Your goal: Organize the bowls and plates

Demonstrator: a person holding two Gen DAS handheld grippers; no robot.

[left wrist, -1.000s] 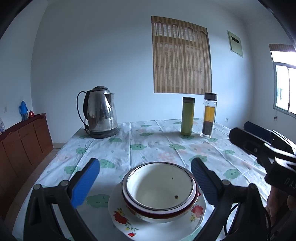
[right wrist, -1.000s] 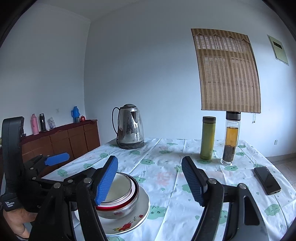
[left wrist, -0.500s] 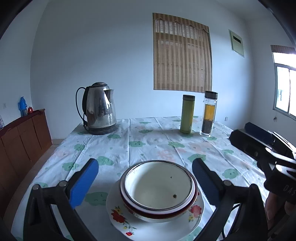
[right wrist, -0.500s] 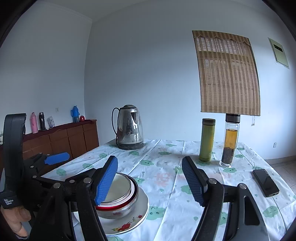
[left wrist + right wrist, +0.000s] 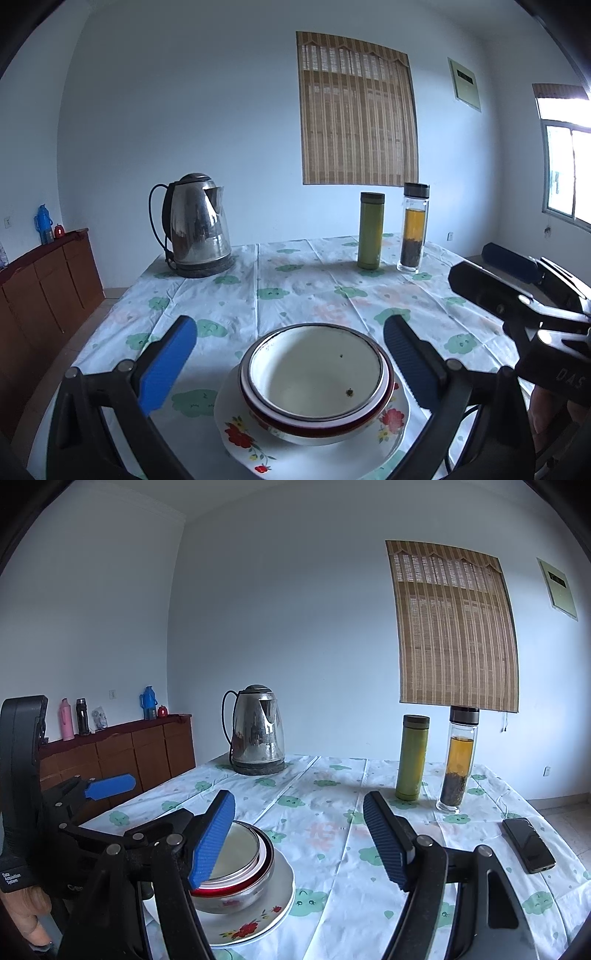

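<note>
1. From the left wrist camera, the left gripper (image 5: 286, 363) had its blue fingers (image 5: 166, 365) spread wide on either side of the stacked bowls (image 5: 314, 380), touching neither. The bowls sat nested, a white one with a metal rim inside a red-edged one, on a flowered plate (image 5: 240, 435) at the near end of the table (image 5: 295, 291). At the right edge stood part of the right gripper (image 5: 517, 295), its body bearing white letters cut off after "DAS"; how its fingers stood could not be judged from this side. Beyond stood a steel kettle (image 5: 195, 225), a green flask (image 5: 371, 230) and a glass bottle (image 5: 414, 227) of amber tea. No brand showed on any of them.

2. From the right wrist camera, the right gripper (image 5: 299, 843) held its fingers (image 5: 384, 843) well apart over bare tablecloth, gripping nothing. Its left finger hid part of the bowls (image 5: 240, 853), which stood on the plate (image 5: 269, 915) to the lower left. The left gripper (image 5: 92, 812) showed at the left edge with a hand (image 5: 26, 904) under it; small white print on its body read roughly "Data Acquisition System", hardly legible. A dark phone (image 5: 528, 843) lay near the table's right edge
</note>
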